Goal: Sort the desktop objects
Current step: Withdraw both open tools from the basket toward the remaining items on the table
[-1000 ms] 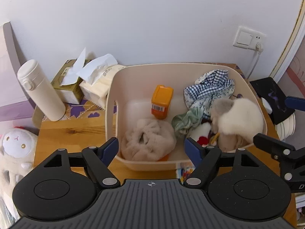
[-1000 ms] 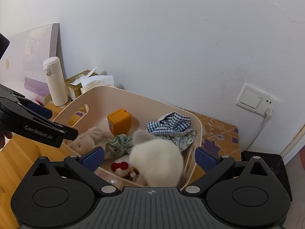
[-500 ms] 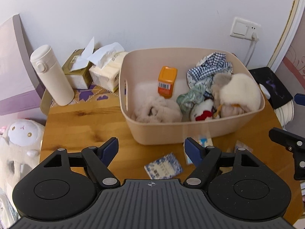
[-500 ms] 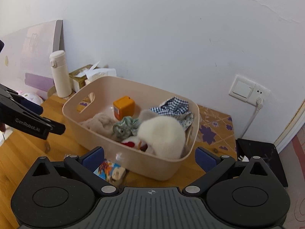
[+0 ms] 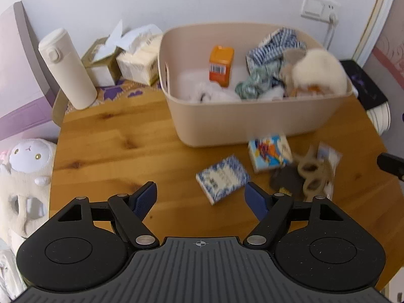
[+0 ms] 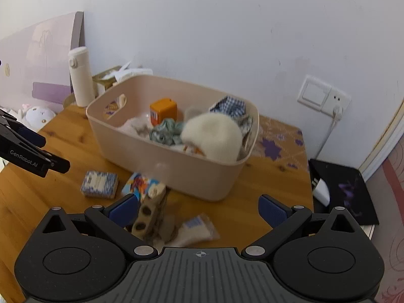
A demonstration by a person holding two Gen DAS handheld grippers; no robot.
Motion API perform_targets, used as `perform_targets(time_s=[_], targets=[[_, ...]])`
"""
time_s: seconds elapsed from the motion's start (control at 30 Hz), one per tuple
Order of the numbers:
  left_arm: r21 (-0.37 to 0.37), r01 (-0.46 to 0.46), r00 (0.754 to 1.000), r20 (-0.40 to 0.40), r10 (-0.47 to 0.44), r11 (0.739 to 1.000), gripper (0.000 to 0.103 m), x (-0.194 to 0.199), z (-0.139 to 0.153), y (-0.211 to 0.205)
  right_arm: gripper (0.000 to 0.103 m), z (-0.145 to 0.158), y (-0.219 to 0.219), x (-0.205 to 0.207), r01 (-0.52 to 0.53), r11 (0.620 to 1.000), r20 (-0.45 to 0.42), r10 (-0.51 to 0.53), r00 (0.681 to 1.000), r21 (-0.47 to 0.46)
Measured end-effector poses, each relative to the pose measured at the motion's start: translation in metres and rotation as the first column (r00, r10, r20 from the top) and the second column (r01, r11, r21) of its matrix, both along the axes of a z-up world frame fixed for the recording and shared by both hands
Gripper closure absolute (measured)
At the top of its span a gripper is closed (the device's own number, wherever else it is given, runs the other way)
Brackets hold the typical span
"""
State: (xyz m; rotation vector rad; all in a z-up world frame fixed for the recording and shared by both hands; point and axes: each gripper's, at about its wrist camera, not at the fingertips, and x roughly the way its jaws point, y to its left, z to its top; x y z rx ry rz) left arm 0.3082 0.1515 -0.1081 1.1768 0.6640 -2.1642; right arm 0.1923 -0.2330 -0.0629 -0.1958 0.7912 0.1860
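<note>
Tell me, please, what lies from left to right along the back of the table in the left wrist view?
Plush toy off the table's left edge → white flask → tissue boxes → beige bin → black pad at the far right.

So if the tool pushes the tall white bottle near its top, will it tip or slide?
The white bottle stands upright, tall and narrow, so it would probably tip. Its smooth round body would then likely roll on the wooden table.

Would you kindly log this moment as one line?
left gripper: open, empty | right gripper: open, empty | bin: partly filled | blue packet: on table
</note>
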Motion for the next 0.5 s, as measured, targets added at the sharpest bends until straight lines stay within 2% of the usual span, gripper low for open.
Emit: perform_targets(time_s=[0.33,0.5], targets=[[0.021,0.033,0.998,0.046,-0.034,0.999,0.025,0.001,-0.032,0.009,0.000,-0.034,0.004,-0.010,-0.014,1.000,-0.078,0.015,0.997,0.017],[0.025,0.034,0.995,0.095,-0.036,0.999,0.025,-0.002,-0.047,0.008,0.000,-0.052,0.009,-0.009,-0.030,0.999,-0.125,0.032,0.992,0.024]])
